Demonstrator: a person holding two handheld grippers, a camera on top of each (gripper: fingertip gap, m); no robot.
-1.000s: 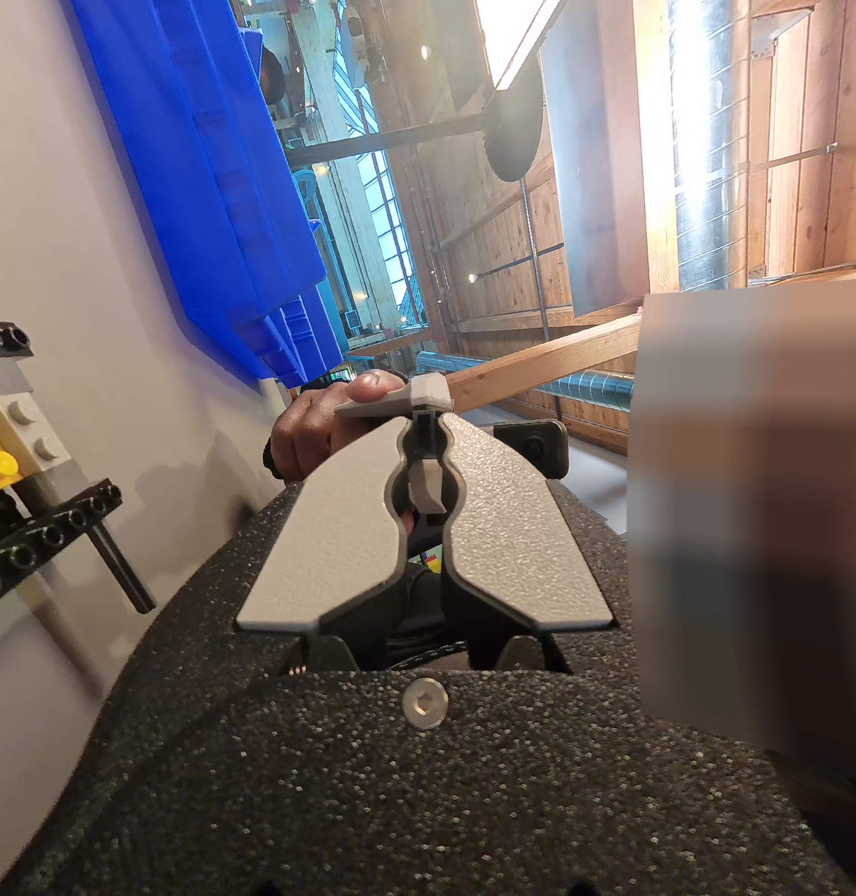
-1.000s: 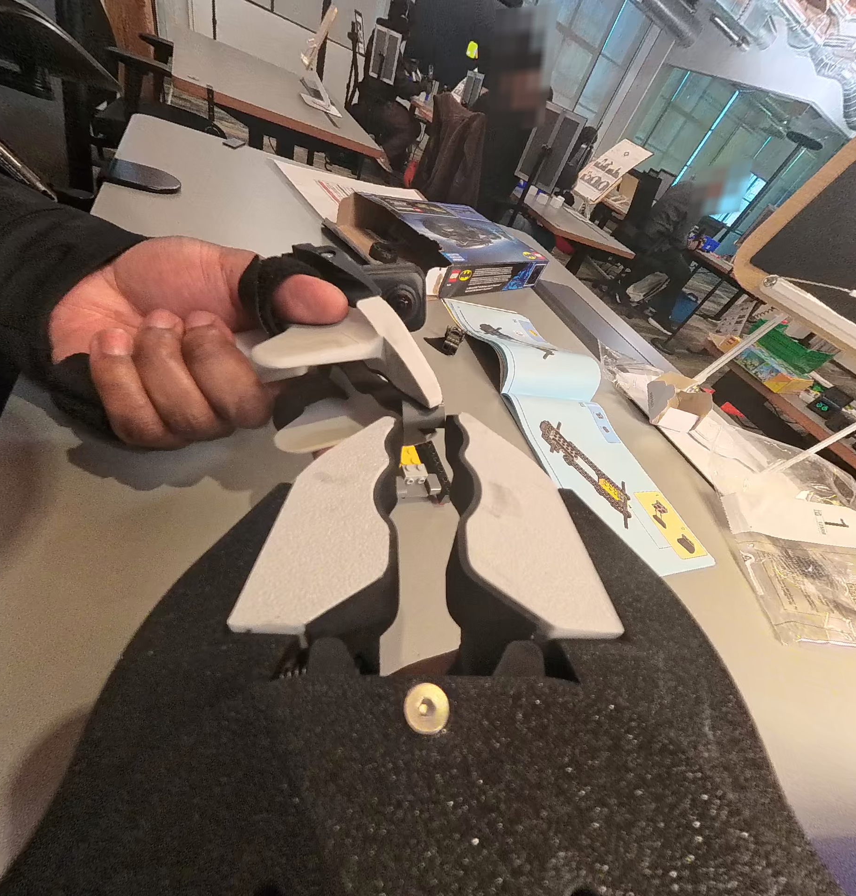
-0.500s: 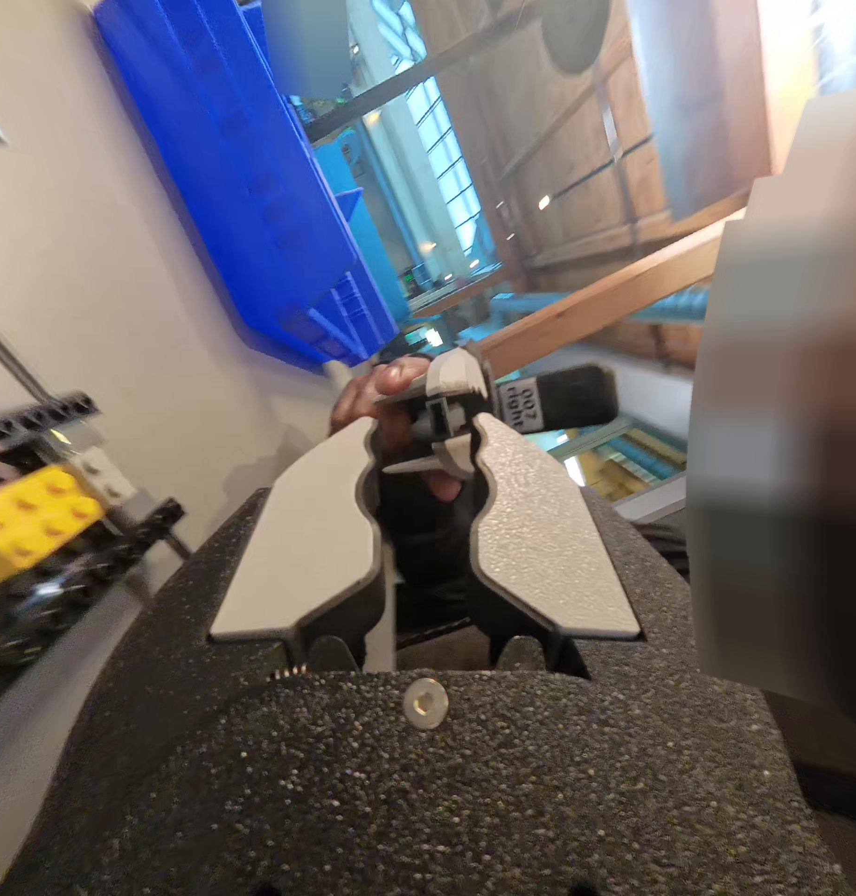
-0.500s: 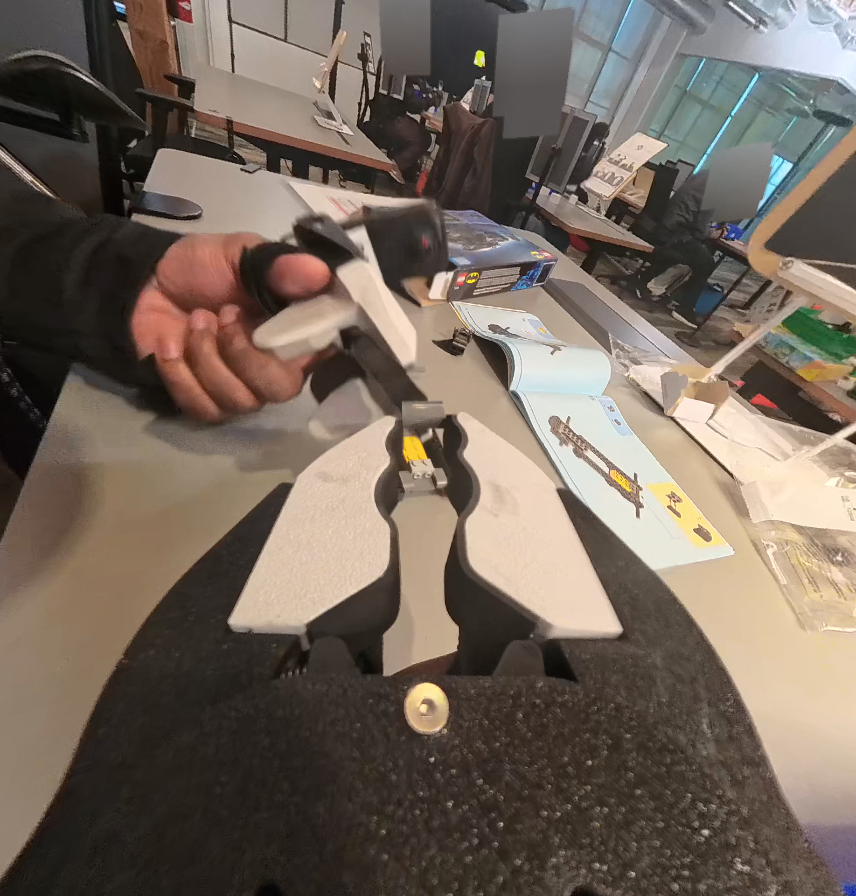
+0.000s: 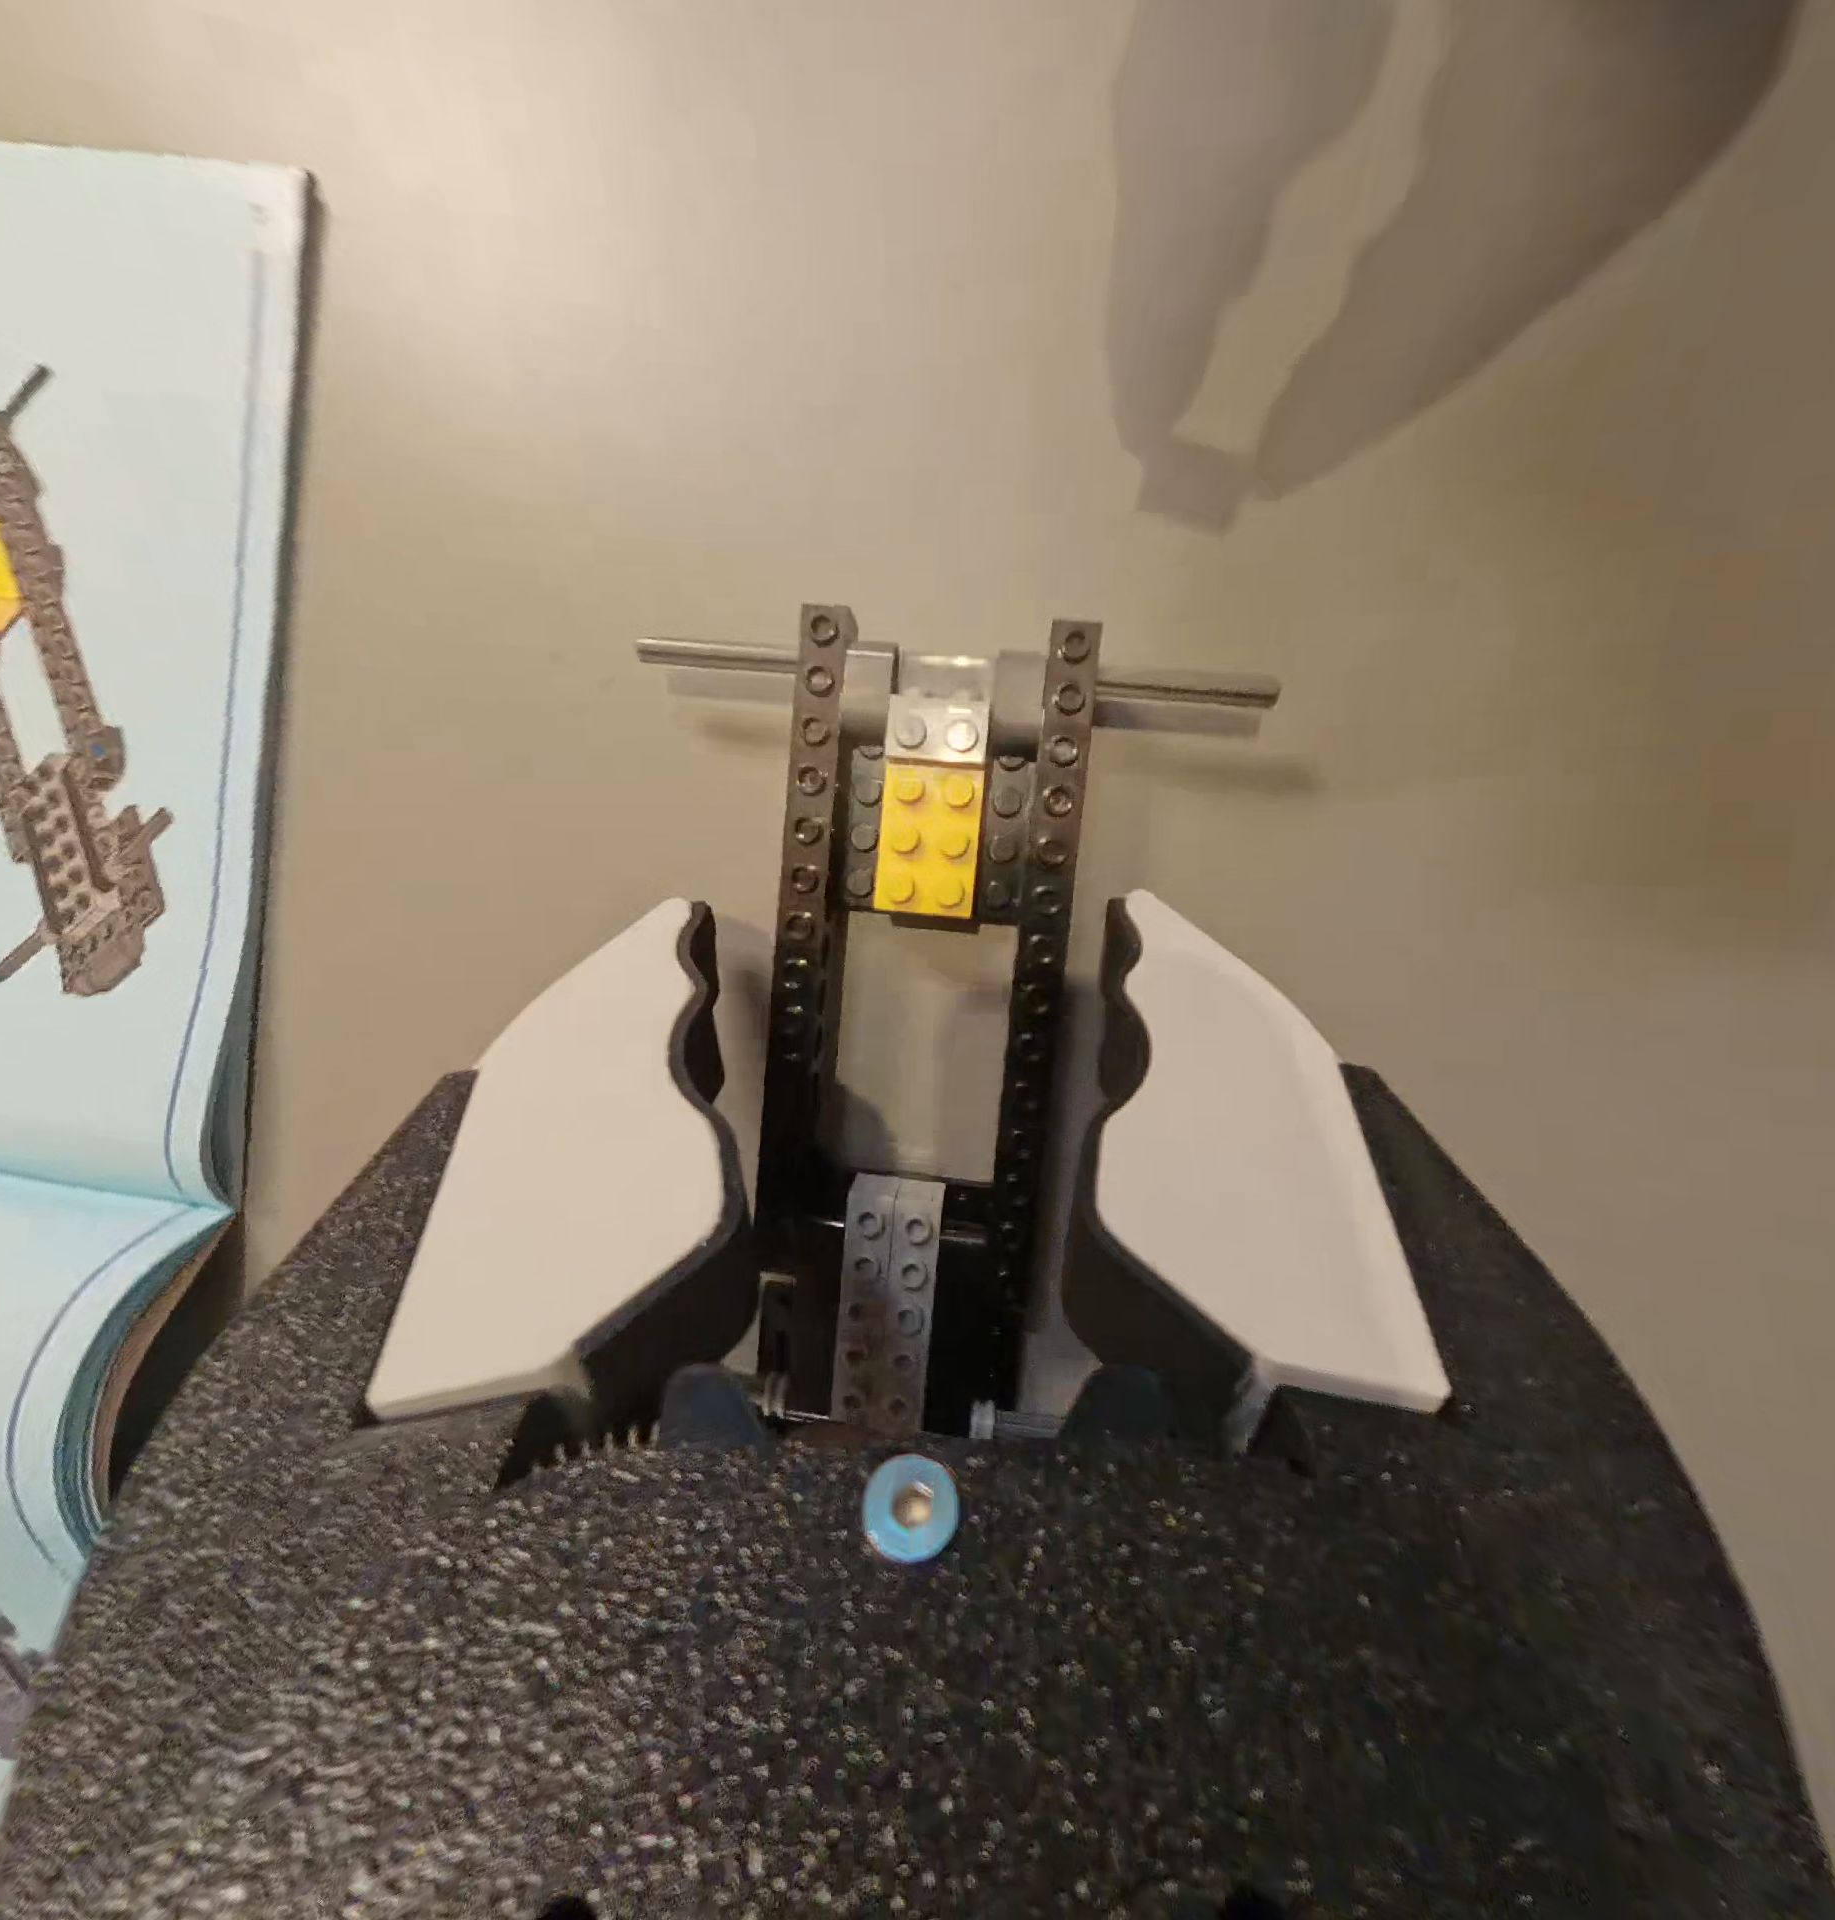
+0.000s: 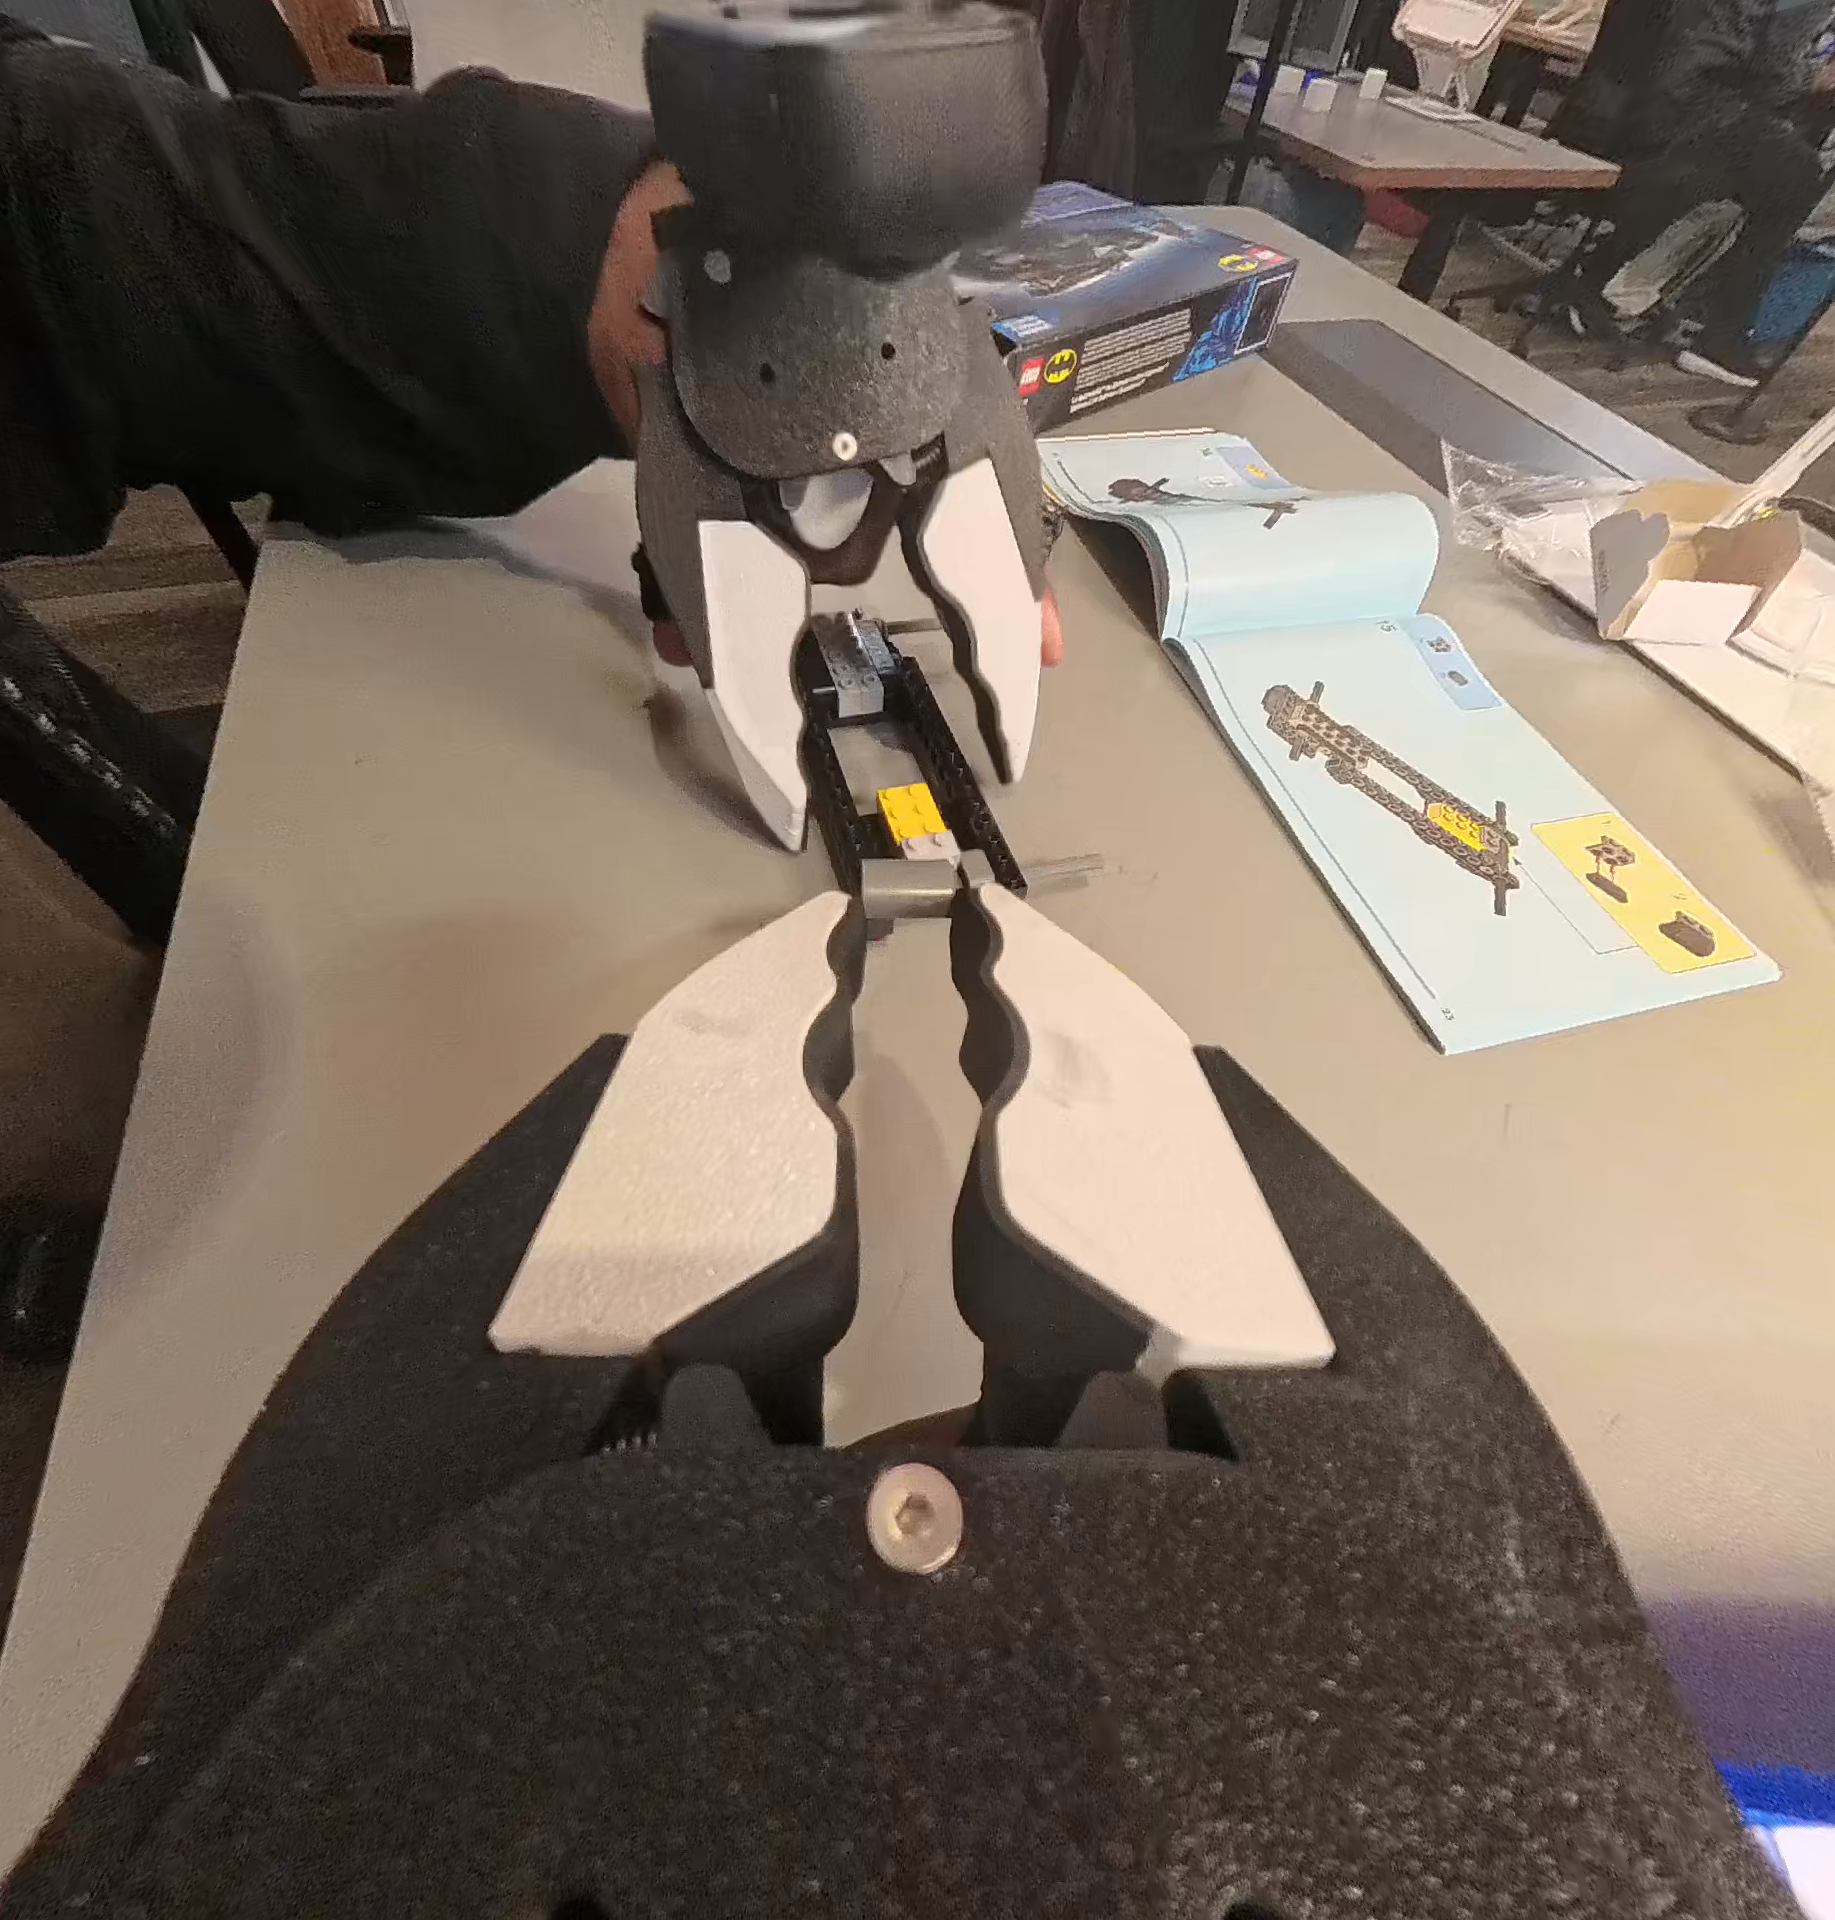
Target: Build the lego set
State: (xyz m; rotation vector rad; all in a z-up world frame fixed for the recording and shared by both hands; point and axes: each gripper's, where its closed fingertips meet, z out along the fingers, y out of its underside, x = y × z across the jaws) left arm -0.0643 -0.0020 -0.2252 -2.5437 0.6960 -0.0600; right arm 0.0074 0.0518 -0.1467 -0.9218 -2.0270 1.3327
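A long black brick frame (image 5: 1038, 1039) lies flat on a grey table (image 5: 1515, 831), built from two parallel studded beams joined by cross pieces. A yellow brick (image 5: 923, 847) is seated between the beams toward one end, with a small grey brick (image 5: 932, 732) just beyond it and a thin grey axle (image 5: 1183, 688) running crosswise through that end. At the other end a stack of darker grey bricks (image 5: 890, 1299) is fitted between the beams.

The left gripper (image 5: 913, 914) is spread wide and is placed astride the frame, one white finger (image 5: 580, 1143) on each side of the beams. A gap is seen between each dark pad and the beam beside it, so the frame is stood over and not pressed. In the right wrist view this gripper (image 6: 897, 800) is seen from the front, held by a hand in a black sleeve (image 6: 269, 291), with its tips down near the table on both sides of the frame.

The right gripper (image 6: 905, 904) is nearly closed, and a short grey sleeve piece (image 6: 908, 888) at the axle end of the frame is clamped between its fingertips. That piece lies just beside the small grey brick and the yellow brick.

An open pale blue instruction booklet (image 6: 1412, 748) lies on the table to the right of the frame, and is seen at the left edge in the left wrist view. A dark printed box (image 6: 1152, 312) rests at the far side of the table. A small open cardboard box (image 6: 1682, 566) and clear plastic bags (image 6: 1515, 488) lie at the far right.
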